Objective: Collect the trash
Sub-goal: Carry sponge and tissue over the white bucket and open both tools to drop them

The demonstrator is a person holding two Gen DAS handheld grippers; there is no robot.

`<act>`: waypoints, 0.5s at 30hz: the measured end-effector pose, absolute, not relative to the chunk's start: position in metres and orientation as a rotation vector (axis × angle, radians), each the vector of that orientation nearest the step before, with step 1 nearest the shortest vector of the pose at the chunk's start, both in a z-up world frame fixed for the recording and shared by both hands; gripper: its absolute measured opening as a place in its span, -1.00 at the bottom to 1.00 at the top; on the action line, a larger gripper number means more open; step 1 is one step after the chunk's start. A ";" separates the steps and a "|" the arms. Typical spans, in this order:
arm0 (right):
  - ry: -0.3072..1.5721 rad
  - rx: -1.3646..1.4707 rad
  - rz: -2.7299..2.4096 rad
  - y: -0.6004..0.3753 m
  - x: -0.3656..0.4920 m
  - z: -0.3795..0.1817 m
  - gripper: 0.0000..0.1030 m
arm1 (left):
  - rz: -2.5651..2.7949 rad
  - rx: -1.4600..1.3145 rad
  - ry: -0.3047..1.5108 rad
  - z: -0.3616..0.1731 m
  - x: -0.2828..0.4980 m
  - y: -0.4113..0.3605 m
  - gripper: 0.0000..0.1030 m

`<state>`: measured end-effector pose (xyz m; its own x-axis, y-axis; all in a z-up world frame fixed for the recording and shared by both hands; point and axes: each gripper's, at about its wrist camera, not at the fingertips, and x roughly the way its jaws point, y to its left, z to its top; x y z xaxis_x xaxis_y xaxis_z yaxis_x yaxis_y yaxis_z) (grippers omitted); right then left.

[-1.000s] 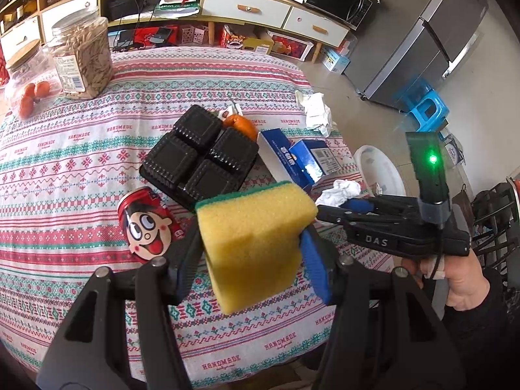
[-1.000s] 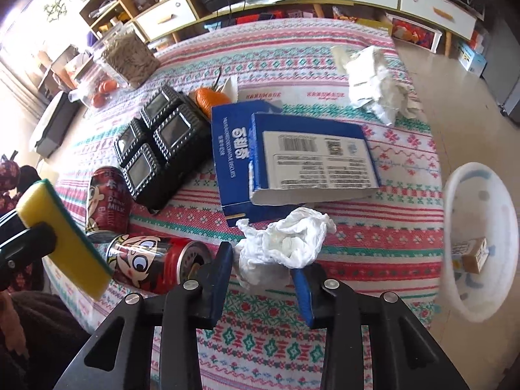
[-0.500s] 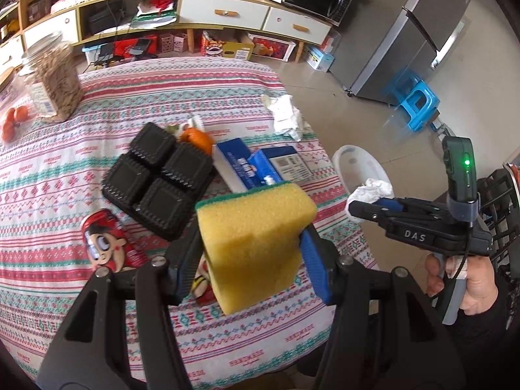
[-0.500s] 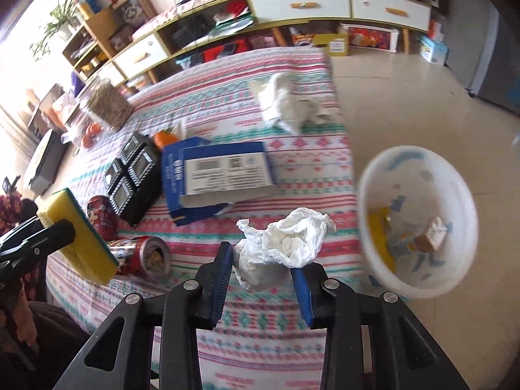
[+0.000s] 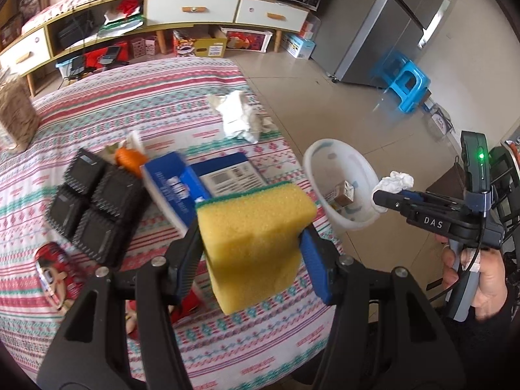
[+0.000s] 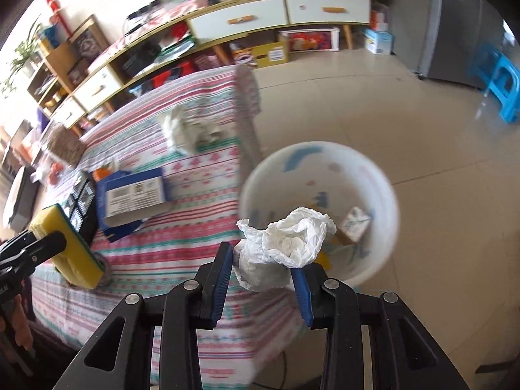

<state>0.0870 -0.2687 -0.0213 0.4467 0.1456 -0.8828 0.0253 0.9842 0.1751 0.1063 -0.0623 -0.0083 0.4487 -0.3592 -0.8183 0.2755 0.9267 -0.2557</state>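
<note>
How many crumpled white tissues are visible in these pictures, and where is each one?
2. One crumpled tissue is clamped in the right gripper above the white bin. The other tissue lies on the table near its far edge. More may be hidden.

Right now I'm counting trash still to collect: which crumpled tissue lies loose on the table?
The far crumpled tissue near the table's far edge, beyond the blue box; the other wad is clamped in the right gripper over the white bin.
</note>
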 end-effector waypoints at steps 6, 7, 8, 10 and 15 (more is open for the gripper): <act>1.129 0.219 0.011 -0.308 0.096 -0.030 -0.29 | -0.443 -0.076 1.037 -0.011 0.120 -0.109 0.15; 1.133 0.229 0.002 -0.313 0.096 -0.032 -0.29 | -0.455 -0.075 1.036 -0.011 0.123 -0.117 0.15; 1.134 0.239 -0.006 -0.318 0.097 -0.032 -0.29 | -0.468 -0.074 1.034 -0.012 0.126 -0.128 0.16; 1.133 0.260 -0.014 -0.327 0.096 -0.032 -0.29 | -0.484 -0.069 1.031 -0.015 0.132 -0.145 0.16; 1.122 0.297 -0.024 -0.345 0.092 -0.028 -0.28 | -0.523 -0.072 1.033 -0.028 0.150 -0.184 0.16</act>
